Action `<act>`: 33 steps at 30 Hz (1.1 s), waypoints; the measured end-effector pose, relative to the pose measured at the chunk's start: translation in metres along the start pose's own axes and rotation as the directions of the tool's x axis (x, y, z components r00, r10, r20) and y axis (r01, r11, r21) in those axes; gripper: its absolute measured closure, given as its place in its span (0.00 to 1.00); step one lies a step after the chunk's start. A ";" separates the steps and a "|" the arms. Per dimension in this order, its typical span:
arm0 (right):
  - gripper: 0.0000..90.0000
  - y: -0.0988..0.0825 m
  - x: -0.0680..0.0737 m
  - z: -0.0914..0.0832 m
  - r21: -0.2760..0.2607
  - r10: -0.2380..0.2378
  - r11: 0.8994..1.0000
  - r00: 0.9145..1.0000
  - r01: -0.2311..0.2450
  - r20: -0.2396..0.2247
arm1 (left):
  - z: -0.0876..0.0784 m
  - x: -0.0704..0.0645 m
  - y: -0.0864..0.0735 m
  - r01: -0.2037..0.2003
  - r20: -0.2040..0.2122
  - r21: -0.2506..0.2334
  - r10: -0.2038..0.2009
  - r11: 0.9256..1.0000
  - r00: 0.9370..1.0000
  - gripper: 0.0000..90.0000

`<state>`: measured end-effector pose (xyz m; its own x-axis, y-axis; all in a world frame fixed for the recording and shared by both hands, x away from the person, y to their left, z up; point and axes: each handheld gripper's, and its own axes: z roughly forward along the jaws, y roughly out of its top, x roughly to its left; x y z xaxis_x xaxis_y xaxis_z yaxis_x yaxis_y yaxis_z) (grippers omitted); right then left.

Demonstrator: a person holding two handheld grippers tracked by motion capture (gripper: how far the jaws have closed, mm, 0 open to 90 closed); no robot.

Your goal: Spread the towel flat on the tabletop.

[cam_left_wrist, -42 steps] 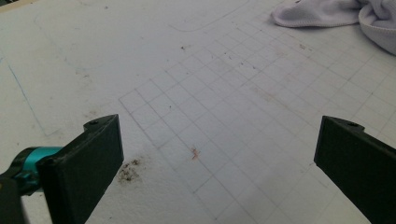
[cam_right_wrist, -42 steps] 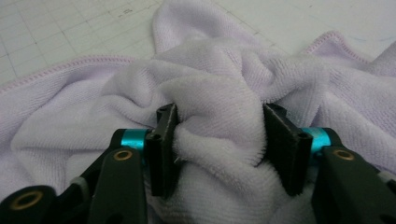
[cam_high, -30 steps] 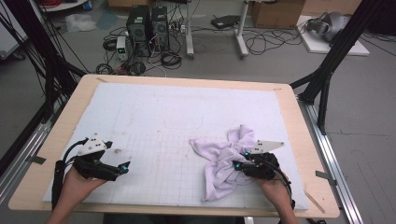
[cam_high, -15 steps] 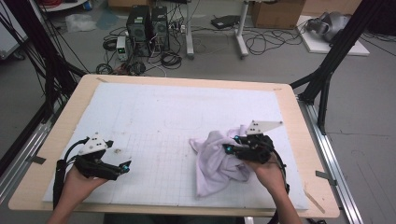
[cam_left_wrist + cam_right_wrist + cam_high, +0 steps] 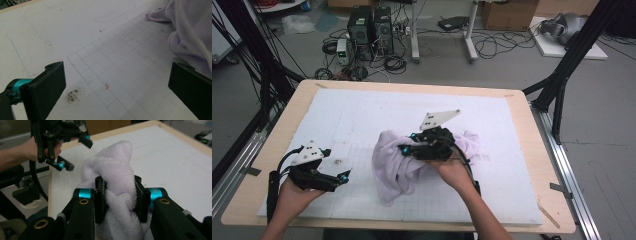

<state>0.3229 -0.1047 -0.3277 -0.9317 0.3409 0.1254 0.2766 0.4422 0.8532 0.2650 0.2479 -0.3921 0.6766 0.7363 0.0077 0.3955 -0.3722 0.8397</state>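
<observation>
Two black fingers of right gripper (image 5: pixel 120 197) clamped on a thick bunch of lilac towel (image 5: pixel 399 167), lifted mid-tabletop (image 5: pixel 522 125), rest draped on white mat (image 5: pixel 362 115). Left gripper (image 5: pixel 117 87) fingers spread wide, empty, towel just beside.

I count one lavender towel (image 5: pixel 399 165) on the one white grid mat (image 5: pixel 362 115), and two grippers: left gripper (image 5: pixel 343 176) at the mat's near left edge, right gripper (image 5: pixel 404 149) over its middle. Beyond the mat's far edge, two computer towers (image 5: pixel 371 24) on the floor.
</observation>
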 end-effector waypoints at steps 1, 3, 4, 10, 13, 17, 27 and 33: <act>0.74 -0.006 0.000 0.009 0.015 0.009 1.000 1.000 -0.009 -0.015 | 0.000 0.000 0.000 0.000 0.001 -0.001 0.000 1.000 1.000 0.02; 0.71 -0.022 0.000 0.026 0.075 0.025 0.997 0.999 -0.021 -0.042 | 0.000 0.000 0.000 -0.001 0.003 -0.001 0.001 1.000 1.000 0.02; 0.68 -0.032 0.000 0.033 0.117 0.028 0.993 0.998 -0.021 -0.055 | 0.001 -0.001 0.000 0.001 0.009 -0.004 -0.001 1.000 1.000 0.02; 0.42 -0.061 0.008 0.028 0.147 0.051 0.988 0.996 -0.040 -0.069 | 0.008 -0.007 0.005 -0.013 0.036 0.000 0.013 1.000 0.999 0.02; 0.34 -0.068 0.009 -0.017 0.052 0.022 0.998 1.000 -0.022 0.008 | 0.017 -0.015 0.013 -0.037 0.069 -0.001 0.037 0.999 0.997 0.02; 0.33 -0.083 0.001 -0.055 0.004 0.048 0.999 0.994 -0.049 0.096 | 0.026 -0.025 0.024 -0.059 0.108 -0.010 0.059 0.998 0.992 0.03; 0.35 -0.135 -0.017 -0.067 0.101 0.062 0.991 0.971 -0.087 0.230 | 0.056 -0.046 0.052 -0.120 0.216 -0.022 0.122 0.992 0.969 0.17; 0.45 -0.146 -0.022 -0.055 0.152 0.027 0.986 0.960 -0.072 0.278 | 0.096 -0.060 0.065 -0.157 0.336 0.011 0.144 0.988 0.931 0.40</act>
<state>0.2899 -0.2224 -0.4270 -0.8218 0.5697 0.0032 0.3754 0.5372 0.7553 0.3101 0.1253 -0.3899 0.8957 0.4414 -0.0544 0.2911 -0.4893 0.8221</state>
